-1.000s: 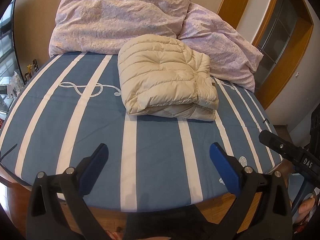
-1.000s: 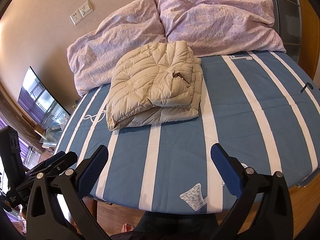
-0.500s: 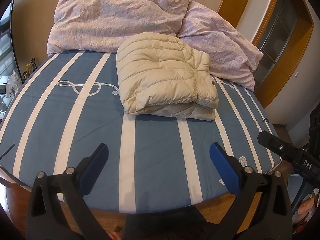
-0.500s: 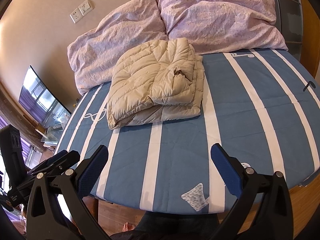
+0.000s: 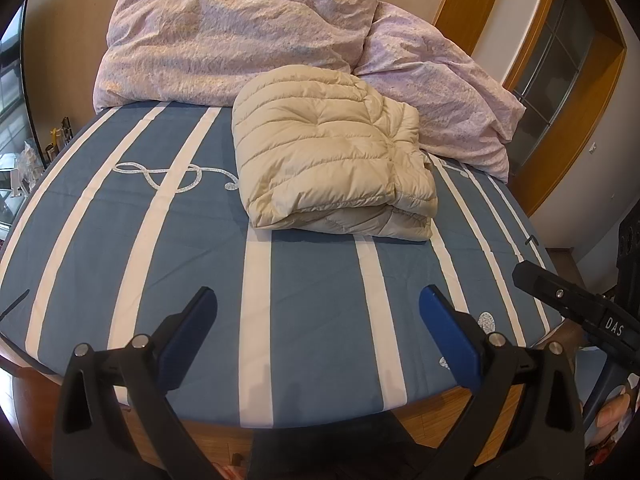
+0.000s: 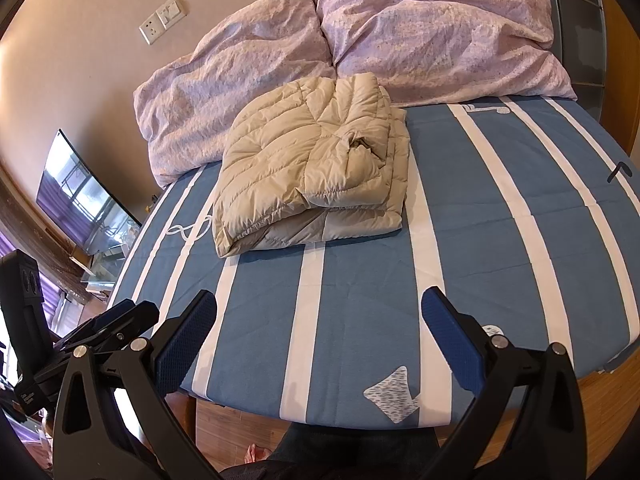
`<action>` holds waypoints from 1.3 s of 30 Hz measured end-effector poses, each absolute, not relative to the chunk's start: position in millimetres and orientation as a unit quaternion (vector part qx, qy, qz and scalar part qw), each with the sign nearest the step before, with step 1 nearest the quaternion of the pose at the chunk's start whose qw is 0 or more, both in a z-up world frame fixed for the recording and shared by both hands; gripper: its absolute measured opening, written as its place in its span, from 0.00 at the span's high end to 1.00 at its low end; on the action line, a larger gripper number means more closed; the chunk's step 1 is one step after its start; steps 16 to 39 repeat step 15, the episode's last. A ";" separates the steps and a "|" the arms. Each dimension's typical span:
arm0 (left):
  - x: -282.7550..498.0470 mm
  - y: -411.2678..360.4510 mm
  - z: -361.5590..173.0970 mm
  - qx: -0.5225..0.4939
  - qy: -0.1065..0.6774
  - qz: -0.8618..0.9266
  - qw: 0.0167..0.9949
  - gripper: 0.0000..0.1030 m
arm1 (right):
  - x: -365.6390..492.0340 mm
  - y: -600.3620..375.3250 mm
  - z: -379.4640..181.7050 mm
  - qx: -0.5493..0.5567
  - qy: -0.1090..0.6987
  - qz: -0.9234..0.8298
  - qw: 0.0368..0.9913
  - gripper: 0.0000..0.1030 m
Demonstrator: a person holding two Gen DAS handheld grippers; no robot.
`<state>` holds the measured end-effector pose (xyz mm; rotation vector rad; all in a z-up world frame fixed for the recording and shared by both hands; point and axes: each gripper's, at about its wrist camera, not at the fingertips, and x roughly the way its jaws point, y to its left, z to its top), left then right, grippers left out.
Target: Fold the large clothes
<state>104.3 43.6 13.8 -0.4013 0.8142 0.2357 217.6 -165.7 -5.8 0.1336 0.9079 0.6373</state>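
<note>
i see cream quilted puffer jacket folded near bed head edge | left tool, right tool wide, empty, eased slightly closer | fold looks done

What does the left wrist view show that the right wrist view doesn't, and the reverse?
Only the left wrist view: the wooden door frame and the treble-clef print in full. Only the right wrist view: the wall sockets, the window, and a loose flap with a tucked pocket on the jacket's top. Both: the folded beige puffer jacket on the striped bed before two lilac pillows, with the left gripper and right gripper open and empty.
</note>
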 end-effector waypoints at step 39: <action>106.5 46.2 11.1 -0.194 0.394 0.112 0.891 0.02 | 219.1 -166.3 -7.1 0.064 0.432 0.302 0.847 0.01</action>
